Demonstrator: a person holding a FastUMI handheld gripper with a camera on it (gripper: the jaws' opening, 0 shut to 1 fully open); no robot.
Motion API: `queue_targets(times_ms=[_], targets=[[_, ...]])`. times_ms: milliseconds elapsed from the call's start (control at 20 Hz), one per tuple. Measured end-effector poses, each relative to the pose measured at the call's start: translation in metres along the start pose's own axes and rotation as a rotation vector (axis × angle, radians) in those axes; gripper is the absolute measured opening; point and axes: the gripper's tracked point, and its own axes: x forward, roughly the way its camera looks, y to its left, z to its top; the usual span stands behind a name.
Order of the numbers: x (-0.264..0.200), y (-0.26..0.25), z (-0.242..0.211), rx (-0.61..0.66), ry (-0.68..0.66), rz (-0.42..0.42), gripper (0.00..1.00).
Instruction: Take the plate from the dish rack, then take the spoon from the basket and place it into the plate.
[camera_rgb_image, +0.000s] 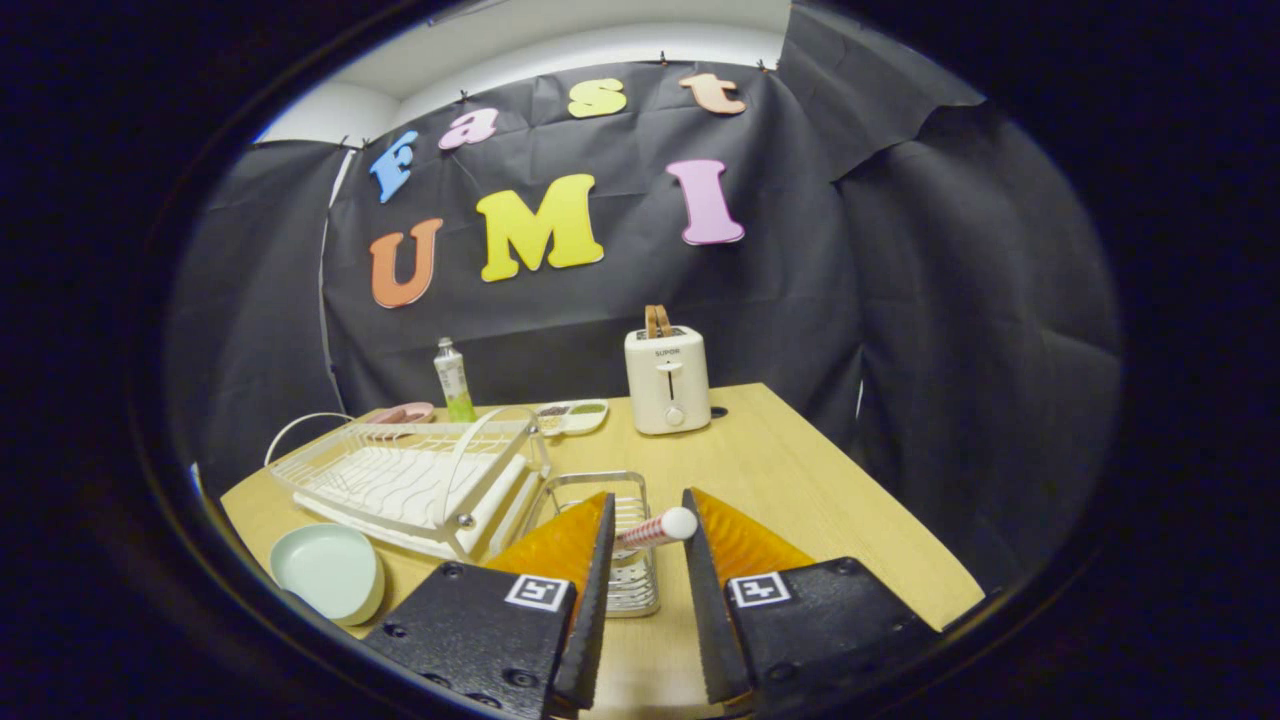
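The plate (327, 571) lies on the table (800, 480) beside the rack (400, 480). The spoon (657, 529) sticks out of the basket (630, 560), between the half-open claw (648, 520) fingers, not gripped.

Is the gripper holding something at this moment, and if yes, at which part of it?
Nothing is held. The gripper is open; the spoon's handle lies between the jaws, touching neither, still in the basket.
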Motion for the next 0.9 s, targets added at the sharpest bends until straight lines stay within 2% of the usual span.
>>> queue_targets(times_ms=[250, 300, 400, 650, 900], targets=[[-0.004, 0.027, 0.006, 0.04, 0.046, 0.12, 0.24], [-0.004, 0.03, 0.007, 0.052, 0.061, 0.123, 0.18], [-0.007, 0.031, 0.016, 0.046, 0.057, 0.106, 0.14], [-0.048, 0.042, 0.061, 0.002, -0.03, 0.054, 0.12], [-0.111, 0.096, 0.095, -0.065, -0.079, 0.122, 0.12]])
